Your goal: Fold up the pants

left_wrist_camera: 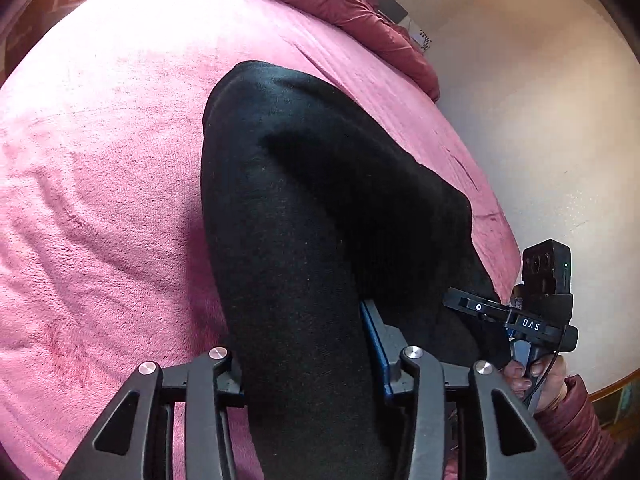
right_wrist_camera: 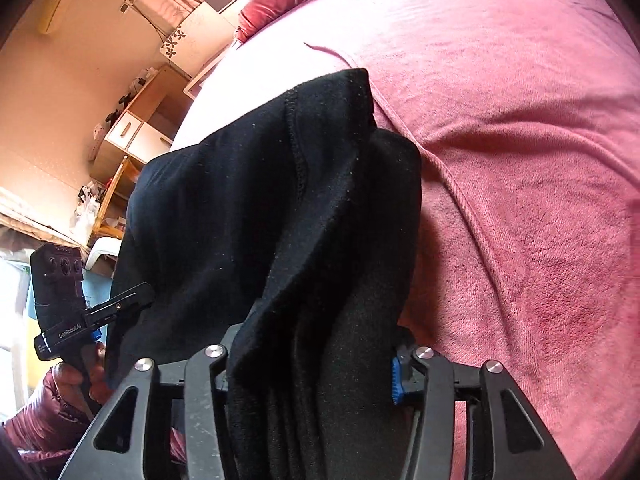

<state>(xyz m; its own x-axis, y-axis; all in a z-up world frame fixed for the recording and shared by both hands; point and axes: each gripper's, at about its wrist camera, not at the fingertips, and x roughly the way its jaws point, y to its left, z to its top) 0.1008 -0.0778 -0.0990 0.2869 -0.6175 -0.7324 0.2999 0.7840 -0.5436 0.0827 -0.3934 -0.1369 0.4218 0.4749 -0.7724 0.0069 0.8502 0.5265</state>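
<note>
Black pants [left_wrist_camera: 312, 208] hang lifted over a pink bed [left_wrist_camera: 100, 160]. My left gripper [left_wrist_camera: 308, 360] is shut on a thick bunch of the black fabric, which hides its fingertips; only one blue pad [left_wrist_camera: 374, 344] shows. The right gripper shows at the right of this view [left_wrist_camera: 476, 306], also in the fabric. In the right wrist view my right gripper [right_wrist_camera: 312, 368] is shut on folded layers of the pants [right_wrist_camera: 280, 200], with a stitched seam running up the cloth. The left gripper shows at the left there [right_wrist_camera: 120, 304].
A rumpled red duvet [left_wrist_camera: 352, 8] lies at the head of the bed. A cream wall [left_wrist_camera: 540, 120] is beside the bed. A wooden cabinet with white drawers [right_wrist_camera: 136, 132] and cluttered shelves stand past the bed's edge.
</note>
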